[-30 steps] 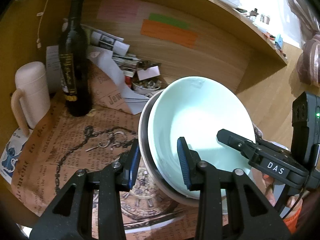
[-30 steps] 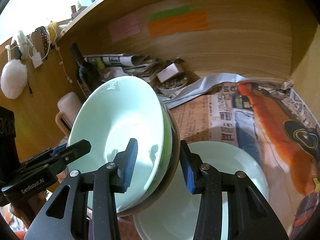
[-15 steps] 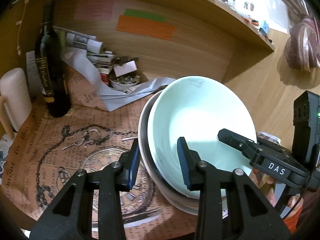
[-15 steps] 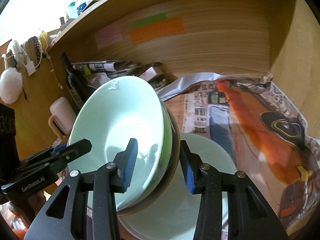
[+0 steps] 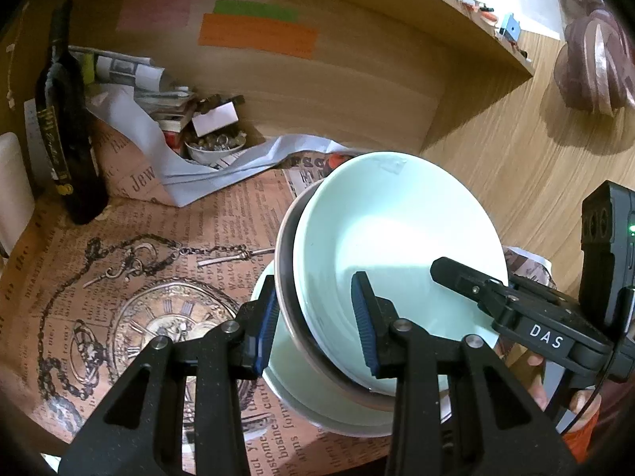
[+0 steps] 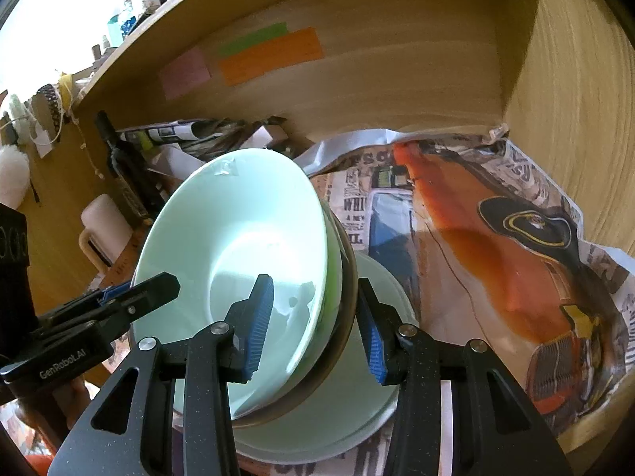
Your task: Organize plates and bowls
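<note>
A stack of nested bowls [image 5: 397, 246] [image 6: 238, 246], pale mint on top with a green one and a brown one under it, is held tilted above a pale plate [image 5: 285, 392] [image 6: 357, 416] on the newspaper-lined shelf. My left gripper [image 5: 313, 321] is shut on the stack's left rim. My right gripper [image 6: 313, 325] is shut on its right rim, one pad inside the mint bowl and one behind the brown bowl. Each gripper shows in the other's view.
A dark wine bottle [image 5: 63, 127], a cream mug [image 6: 103, 230], rolled newspapers [image 5: 127, 71] and a small dish of trinkets [image 5: 214, 146] stand at the back left. The wooden back wall carries coloured notes [image 5: 258, 31]. A side wall [image 6: 575, 99] closes the right.
Both grippers have carried the bowl stack to the right, away from the bottle and mug. The stack now hangs over the pale plate.
</note>
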`<state>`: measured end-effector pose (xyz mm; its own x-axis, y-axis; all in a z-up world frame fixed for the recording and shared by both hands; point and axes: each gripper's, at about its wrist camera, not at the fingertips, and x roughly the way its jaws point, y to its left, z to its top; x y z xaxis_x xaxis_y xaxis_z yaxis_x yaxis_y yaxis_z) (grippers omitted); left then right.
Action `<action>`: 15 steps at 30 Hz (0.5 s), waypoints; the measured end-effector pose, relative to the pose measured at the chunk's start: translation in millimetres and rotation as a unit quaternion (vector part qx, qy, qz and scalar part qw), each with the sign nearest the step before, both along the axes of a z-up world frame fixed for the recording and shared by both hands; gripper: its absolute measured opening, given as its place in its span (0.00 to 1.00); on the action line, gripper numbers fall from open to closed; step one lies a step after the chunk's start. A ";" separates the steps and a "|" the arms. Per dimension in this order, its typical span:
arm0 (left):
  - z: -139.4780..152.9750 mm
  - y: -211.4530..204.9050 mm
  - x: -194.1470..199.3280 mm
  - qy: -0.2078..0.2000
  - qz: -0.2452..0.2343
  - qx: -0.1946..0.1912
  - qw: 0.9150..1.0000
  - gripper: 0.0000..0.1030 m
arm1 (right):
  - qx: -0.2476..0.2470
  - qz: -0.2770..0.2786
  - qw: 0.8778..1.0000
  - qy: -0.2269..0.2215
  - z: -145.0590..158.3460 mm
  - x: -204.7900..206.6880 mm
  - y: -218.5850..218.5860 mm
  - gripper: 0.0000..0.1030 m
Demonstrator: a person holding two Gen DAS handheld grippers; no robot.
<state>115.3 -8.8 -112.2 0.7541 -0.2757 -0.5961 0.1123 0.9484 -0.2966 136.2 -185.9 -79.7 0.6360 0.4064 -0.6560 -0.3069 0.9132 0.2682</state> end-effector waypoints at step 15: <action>-18.5 -2.4 13.0 0.025 -0.002 -0.002 1.000 0.35 | -0.001 0.000 1.000 0.022 -13.7 10.4 -6.6 0.37</action>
<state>128.3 -11.2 -130.8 0.7223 -0.2816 -0.6317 0.1011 0.9465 -0.3063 146.6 -192.5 -93.4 0.6066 0.4046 -0.6843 -0.2942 0.9140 0.2795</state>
